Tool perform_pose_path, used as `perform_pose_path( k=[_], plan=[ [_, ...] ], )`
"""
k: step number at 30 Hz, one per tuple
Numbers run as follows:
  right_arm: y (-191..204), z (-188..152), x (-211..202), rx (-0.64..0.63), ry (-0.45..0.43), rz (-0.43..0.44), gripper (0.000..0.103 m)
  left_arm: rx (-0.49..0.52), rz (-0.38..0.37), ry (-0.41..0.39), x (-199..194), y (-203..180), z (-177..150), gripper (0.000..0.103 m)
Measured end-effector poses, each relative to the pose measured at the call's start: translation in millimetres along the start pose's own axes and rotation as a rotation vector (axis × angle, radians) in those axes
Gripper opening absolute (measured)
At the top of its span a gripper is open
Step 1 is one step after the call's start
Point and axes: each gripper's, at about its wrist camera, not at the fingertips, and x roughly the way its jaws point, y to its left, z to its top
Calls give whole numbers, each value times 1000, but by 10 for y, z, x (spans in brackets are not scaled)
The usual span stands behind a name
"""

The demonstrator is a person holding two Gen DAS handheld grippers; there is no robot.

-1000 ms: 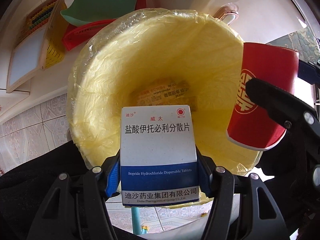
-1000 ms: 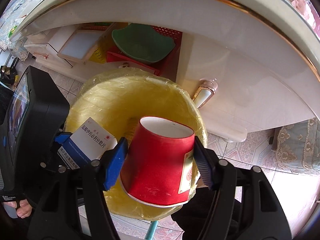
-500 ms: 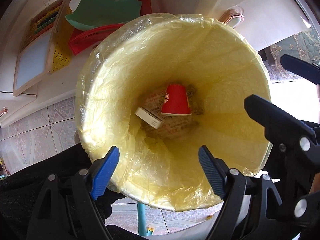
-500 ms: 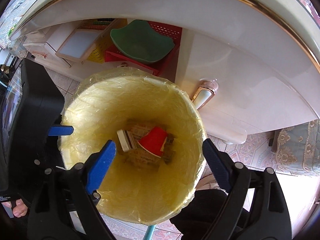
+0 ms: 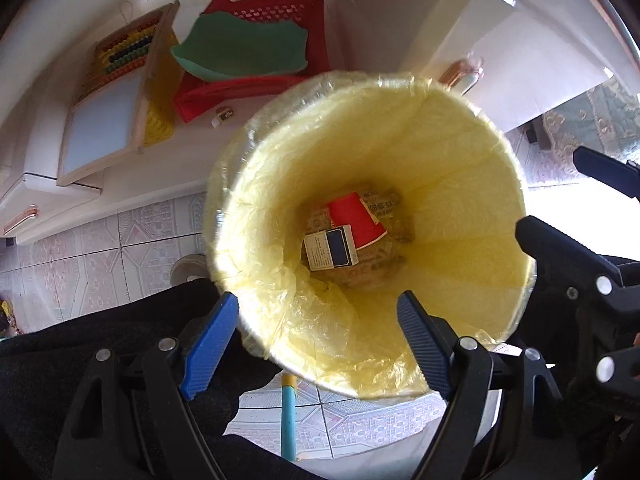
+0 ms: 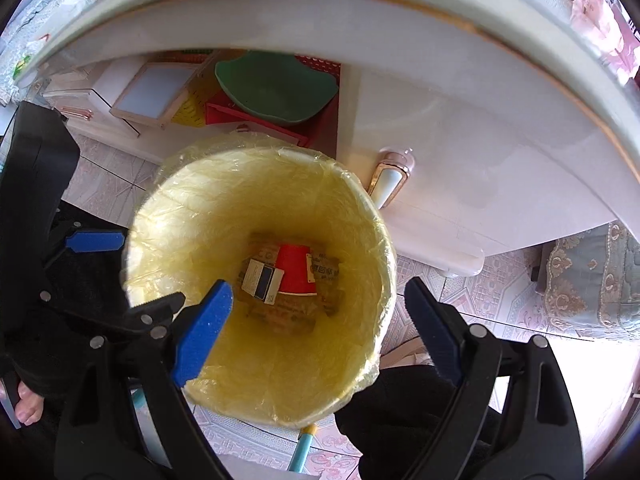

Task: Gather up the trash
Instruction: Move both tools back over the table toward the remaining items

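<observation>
- I have the left gripper (image 5: pixel 318 344) at the bottom of its frame, jaws spread wide with nothing between them, directly over the bin (image 5: pixel 516 184); they have just been opening.
- The right gripper (image 6: pixel 316 328) is likewise spread and empty, its jaws just opened, low in its own frame above the same bin.
- The red paper cup (image 5: pixel 356 220) lies on its side at the bin's bottom, centre of frame, because the lined well catches what falls in.
- The medicine box (image 5: pixel 330 248) rests against the cup, lower left of it, apparently overlapping its rim.
- Beneath both sits printed packaging; I cannot read what it is.
- The yellow liner (image 6: pixel 256 384) folds over the rim, which keeps it from slipping down.
</observation>
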Motion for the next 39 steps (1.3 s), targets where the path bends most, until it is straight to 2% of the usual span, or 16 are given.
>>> perform_pose_path(
  k=[2, 6, 7, 8, 11, 15, 20, 24, 28, 33, 39],
  plan=[
    [-55, 42, -418, -22, -58, 21, 86, -12, -23, -18, -328, 89, -40, 79],
    [-174, 308, -1313, -93, -149, 25, 88, -39, -18, 35, -1066, 297, 62, 79],
    [-196, 400, -1541, -111, -178, 16, 93, -54, -14, 47, -1268, 351, 117, 79],
    [-188, 511, -1754, -130, -206, 13, 97, -71, -30, 36, -1499, 402, 171, 79],
    [-203, 802, -2291, -180, -259, 29, 97, -120, -35, -40, -2212, 496, 323, 82],
    [-259, 1192, -2790, -210, -302, 51, 97, -169, -15, -115, -3005, 551, 534, 87],
    [-336, 1680, -3141, -246, -330, 48, 97, -277, -83, -158, -3641, 587, 726, 88],
    [-409, 2046, -3193, -260, -318, 63, 97, -303, -54, -212, -3907, 483, 893, 88],
    [-445, 2349, -3165, -264, -307, 77, 97, -310, -59, -223, -3972, 386, 1082, 88],
    [-407, 2593, -2963, -292, -273, 90, 97, -345, -39, -190, -3784, 328, 1284, 88],
    [-389, 2835, -2545, -323, -202, 94, 97, -388, -51, -155, -3422, 299, 1440, 88]
  ],
)
